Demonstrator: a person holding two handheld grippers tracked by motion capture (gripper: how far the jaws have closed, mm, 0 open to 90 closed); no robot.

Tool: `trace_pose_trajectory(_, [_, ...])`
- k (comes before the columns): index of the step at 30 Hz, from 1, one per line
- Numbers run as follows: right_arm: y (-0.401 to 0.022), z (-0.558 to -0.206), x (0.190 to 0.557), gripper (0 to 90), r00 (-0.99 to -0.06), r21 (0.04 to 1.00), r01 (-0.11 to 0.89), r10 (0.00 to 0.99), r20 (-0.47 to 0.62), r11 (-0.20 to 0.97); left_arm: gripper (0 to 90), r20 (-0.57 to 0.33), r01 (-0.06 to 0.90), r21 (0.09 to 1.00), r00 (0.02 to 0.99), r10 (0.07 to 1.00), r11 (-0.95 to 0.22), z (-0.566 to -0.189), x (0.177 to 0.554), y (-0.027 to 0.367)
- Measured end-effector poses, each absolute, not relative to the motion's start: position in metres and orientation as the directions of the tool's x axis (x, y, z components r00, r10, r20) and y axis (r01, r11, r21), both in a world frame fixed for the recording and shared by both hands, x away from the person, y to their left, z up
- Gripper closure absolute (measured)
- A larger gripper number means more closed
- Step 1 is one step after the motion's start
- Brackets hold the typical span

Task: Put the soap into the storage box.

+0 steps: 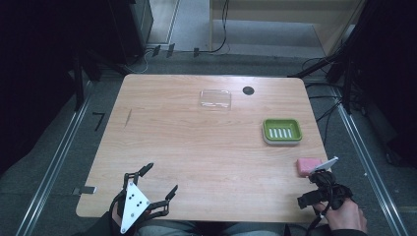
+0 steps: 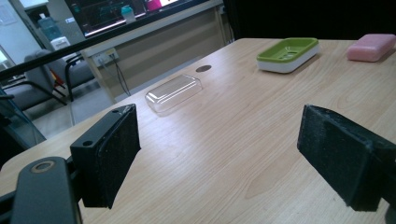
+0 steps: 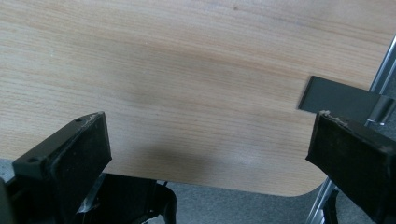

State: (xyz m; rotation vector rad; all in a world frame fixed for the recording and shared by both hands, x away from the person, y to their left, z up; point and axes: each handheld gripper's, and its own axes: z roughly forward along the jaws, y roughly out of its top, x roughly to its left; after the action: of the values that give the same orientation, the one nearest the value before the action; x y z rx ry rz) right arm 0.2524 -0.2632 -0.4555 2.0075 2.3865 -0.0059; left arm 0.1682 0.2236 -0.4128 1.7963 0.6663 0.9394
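We see the left gripper point(image 1: 161, 180) at the lower left of the high view, jaws spread wide over the pale wooden table point(image 1: 196, 147), and the right gripper point(image 3: 210, 154) likewise gaping and empty. A green rectangular soap dish point(image 1: 282, 131) sits right of centre, a pink soap bar point(image 1: 308, 166) below it, and a clear plastic lid point(image 1: 215, 99) lies in the upper middle.

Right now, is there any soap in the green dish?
No, it is empty. The green dish shows its bare slotted bottom, and the pink soap lies apart from it on the table, near the right gripper.

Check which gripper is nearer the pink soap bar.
Right. The right gripper sits just toward the person from the pink soap bar; the left gripper is far across the table.
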Motion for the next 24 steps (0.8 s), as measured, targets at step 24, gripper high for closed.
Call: trace_pose_trajectory(24, [-0.2593, -0.4541, 0.2544, 0.0, -0.194, 0.029, 0.98, 0.98, -0.044, 0.196, 13.6, 0.303, 0.032, 0.923, 0.555, 0.775, -0.383, -0.4129, 0.1684, 0.2235])
